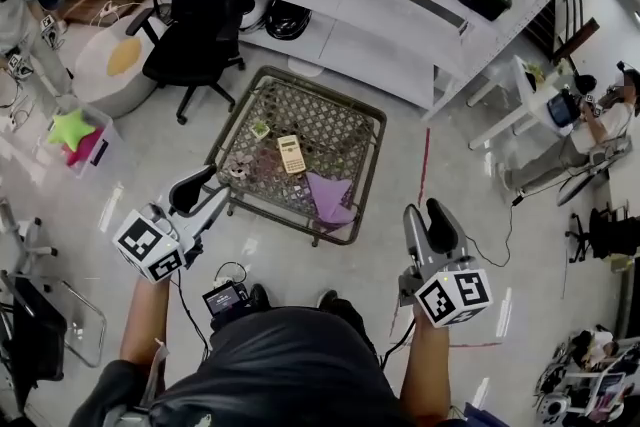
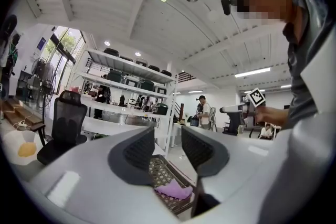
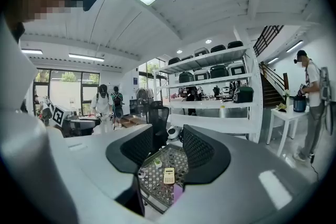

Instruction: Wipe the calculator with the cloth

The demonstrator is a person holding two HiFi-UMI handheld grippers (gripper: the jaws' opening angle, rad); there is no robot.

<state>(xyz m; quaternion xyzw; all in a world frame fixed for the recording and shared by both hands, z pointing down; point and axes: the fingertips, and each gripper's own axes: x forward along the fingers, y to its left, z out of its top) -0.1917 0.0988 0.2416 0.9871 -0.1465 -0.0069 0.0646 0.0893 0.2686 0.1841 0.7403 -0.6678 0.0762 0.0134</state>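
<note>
Shelving unit (image 1: 380, 10): one long white unit behind the work area. The right gripper view shows dark cases on its upper shelves, which the head view does not.
Office chair (image 1: 200, 5): one, black, mesh back, standing between the shelving and the table.
Table (image 1: 377, 143): one low table with a dark frame and a lattice top. It carries all the task items.
Left gripper (image 1: 190, 193): jaws apart with nothing between them, held over the floor near the table's front left corner. Its marker cube shows black-and-white square patterns only, with no letters.
Right gripper (image 1: 437, 225): jaws parted and empty, held over the floor, off the table's front right corner. Its cube bears the same kind of pattern.
Cloth (image 1: 330, 198): one, purple, crumpled, at the table's front right, near the calculator but apart from it.
Calculator (image 1: 291, 153): one, cream-coloured, flat near the middle of the table. Any print on it is too small to read.
Small items: two on the table's left part, one green (image 1: 260, 128) and one pale (image 1: 237, 171). Their identity cannot be told.
Left gripper view: the gap in the left gripper (image 2: 168, 147) frames the cloth (image 2: 173, 191) and a table corner, far off. The calculator is not seen.
Right gripper view: the gap in the right gripper (image 3: 168, 147) frames the calculator (image 3: 168, 176), far off on the lattice.
</note>
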